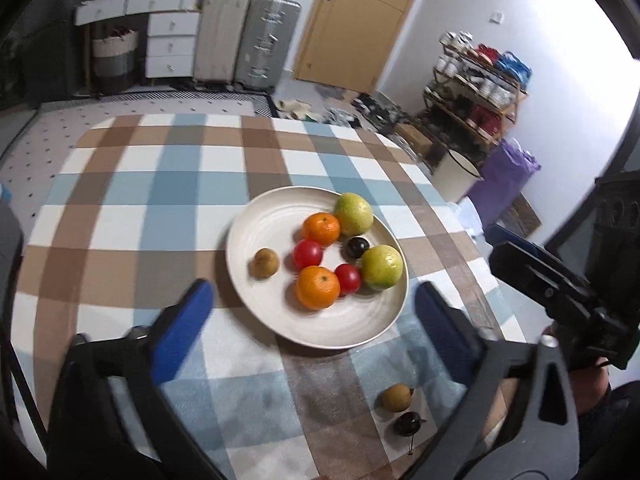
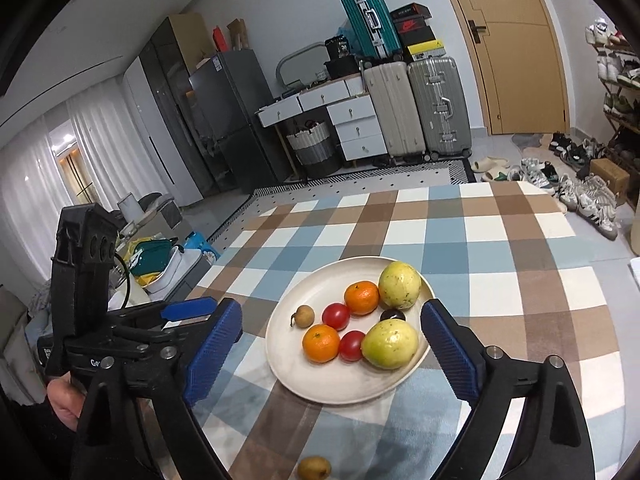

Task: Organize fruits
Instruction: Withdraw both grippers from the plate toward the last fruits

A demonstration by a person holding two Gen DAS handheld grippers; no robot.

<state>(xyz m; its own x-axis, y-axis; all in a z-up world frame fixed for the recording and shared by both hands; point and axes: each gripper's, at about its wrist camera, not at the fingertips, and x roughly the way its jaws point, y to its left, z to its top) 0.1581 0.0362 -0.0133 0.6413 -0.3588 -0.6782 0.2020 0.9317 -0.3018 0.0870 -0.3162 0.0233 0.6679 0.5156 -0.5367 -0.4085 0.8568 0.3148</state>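
Eight fruits lie on the white plate; a longan and dark plum lie off it.

Brown fruit cut by the right view's bottom edge; shoe rack by its right edge.

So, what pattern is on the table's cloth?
Blue, brown and white checked cloth, clearest in right wrist view.

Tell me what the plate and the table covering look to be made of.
Plate: probably glazed ceramic, possibly melamine; off-white, soft sheen, faint concentric ridges.
Table covering: looks like woven or fleecy fabric; matte blue, brown and white checks, slightly fuzzy near the camera, no glare.
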